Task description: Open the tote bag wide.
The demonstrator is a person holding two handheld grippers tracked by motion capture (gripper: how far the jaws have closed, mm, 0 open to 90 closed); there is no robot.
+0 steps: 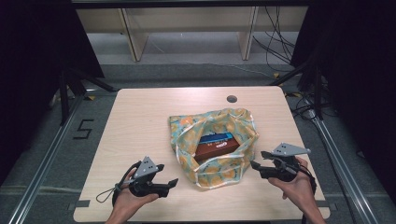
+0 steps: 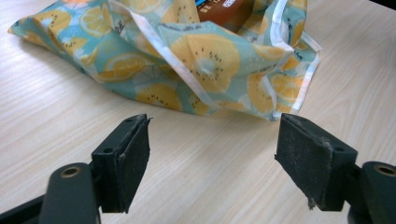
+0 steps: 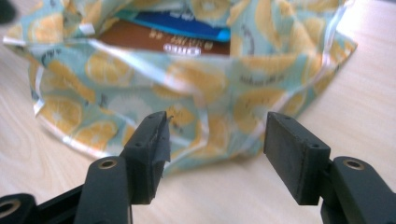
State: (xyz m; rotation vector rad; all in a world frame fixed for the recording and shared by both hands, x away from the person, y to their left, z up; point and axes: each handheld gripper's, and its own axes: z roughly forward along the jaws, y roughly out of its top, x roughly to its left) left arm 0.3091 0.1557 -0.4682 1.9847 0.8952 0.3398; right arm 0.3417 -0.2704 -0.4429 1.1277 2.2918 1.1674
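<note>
Seen from the high view, the cloth bag [image 1: 215, 144], printed with orange slices on pale blue, lies a little right of the middle of the wooden table [image 1: 140, 121], its mouth gaping upward. Inside the bag I see a brown box [image 1: 217, 148] with a blue box [image 1: 215, 137] just beyond it, both resting in the opening. My left gripper [image 1: 173, 183] sits near the bag's lower left corner, apart from the cloth, pointing toward it; my right gripper [image 1: 258, 159] sits just beside the bag's right edge, also pointing inward. In the left gripper view the jaws stand wide apart over bare table, with nothing between them, and the bag's hem lies just ahead of them. In the right gripper view the jaws are likewise spread with nothing clamped; the bag's near wall lies beyond them, and I cannot tell whether the tips touch it.
</note>
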